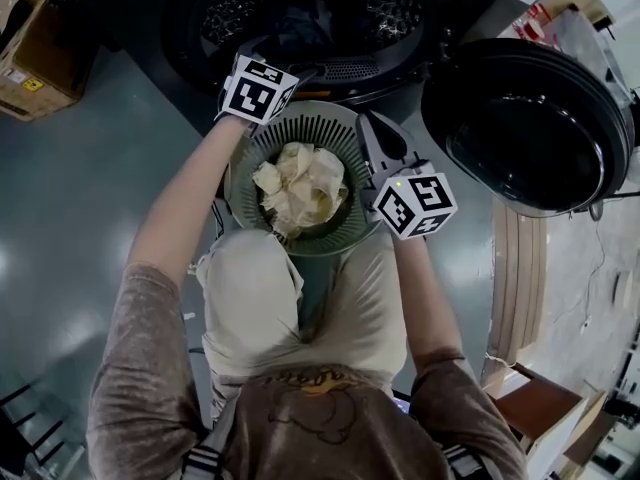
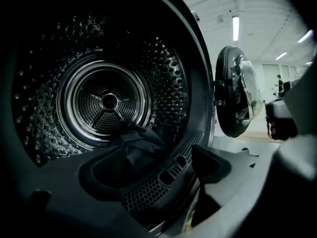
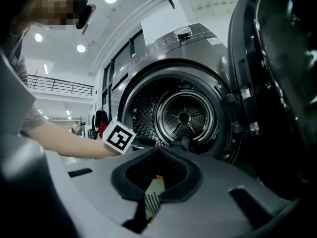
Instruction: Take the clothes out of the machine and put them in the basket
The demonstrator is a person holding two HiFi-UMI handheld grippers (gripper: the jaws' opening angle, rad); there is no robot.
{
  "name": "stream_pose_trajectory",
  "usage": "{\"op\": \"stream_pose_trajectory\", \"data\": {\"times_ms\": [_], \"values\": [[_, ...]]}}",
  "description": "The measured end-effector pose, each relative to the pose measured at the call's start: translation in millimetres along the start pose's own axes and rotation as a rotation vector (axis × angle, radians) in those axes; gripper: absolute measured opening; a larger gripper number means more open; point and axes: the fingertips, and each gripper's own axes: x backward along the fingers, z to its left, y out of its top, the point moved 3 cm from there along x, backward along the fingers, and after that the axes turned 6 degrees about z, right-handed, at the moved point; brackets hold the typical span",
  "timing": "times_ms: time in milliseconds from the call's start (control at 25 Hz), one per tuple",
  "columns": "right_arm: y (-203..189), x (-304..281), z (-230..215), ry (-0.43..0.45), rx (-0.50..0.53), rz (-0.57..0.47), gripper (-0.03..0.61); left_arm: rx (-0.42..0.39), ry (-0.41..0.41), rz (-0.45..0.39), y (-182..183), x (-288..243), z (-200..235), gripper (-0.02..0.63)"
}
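Brown top (image 1: 300, 418) and beige trousers (image 1: 250, 298) of mine fill the bottom of the head view, closest to the lens.

Clothes, 2 lots:
- 1 dark crumpled garment (image 2: 136, 143) lies low at the front of the perforated steel drum (image 2: 104, 100), just behind the perforated grille (image 2: 158, 182) on the lip of the mouth.
- Pale cream crumpled clothes (image 1: 298, 188) sit heaped in the round green slatted plastic basket (image 1: 262, 138), which stands right in front of my knees and just below the mouth of the dark grey front-loading machine (image 3: 163, 48).

Tongs:
- Left gripper (image 2: 168, 167): jaws stand wide apart, nothing clasped. It is at the machine's mouth and points into the drum. The dark garment shows beyond the 2 pads, not touched by either.
- Right gripper (image 1: 372, 128): jaw tips meet, with only an empty hollow between the pads. It hangs over the right rim of the basket and points at the machine. A bit of the basket's slats and a pale scrap show through the hollow from below. I cannot tell whether it touches the rim.

Around:
- Round black door (image 1: 530, 118) swung fully open to the right of the mouth.
- Grey-green floor (image 1: 70, 198) on the left, with 1 brown cardboard carton (image 1: 35, 68) at the far left edge, well apart from the basket.
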Motion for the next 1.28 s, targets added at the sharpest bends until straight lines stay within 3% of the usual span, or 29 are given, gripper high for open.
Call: {"op": "stream_pose_trajectory", "data": {"times_ms": [400,600,1160,1280], "values": [[-5.8,-12.2,-5.3,-0.009,-0.004,0.023,-0.003,-0.013,0.020,0.123,10.5,-59.0,42.2,0.425],[-8.1,-17.6,-11.7,-0.017,-0.017,0.026,-0.003,-0.088,0.019,0.172,14.4,-80.2,54.3,0.425],[-19.7,-28.8,-24.2,-0.034,-0.042,0.053,-0.003,-0.071,-0.059,0.299,13.1,-123.6,61.1,0.429],[-20.7,-28.5,-25.9,-0.040,-0.043,0.055,-0.003,-0.040,-0.084,0.331,8.0,-127.2,57.0,0.377]]}}
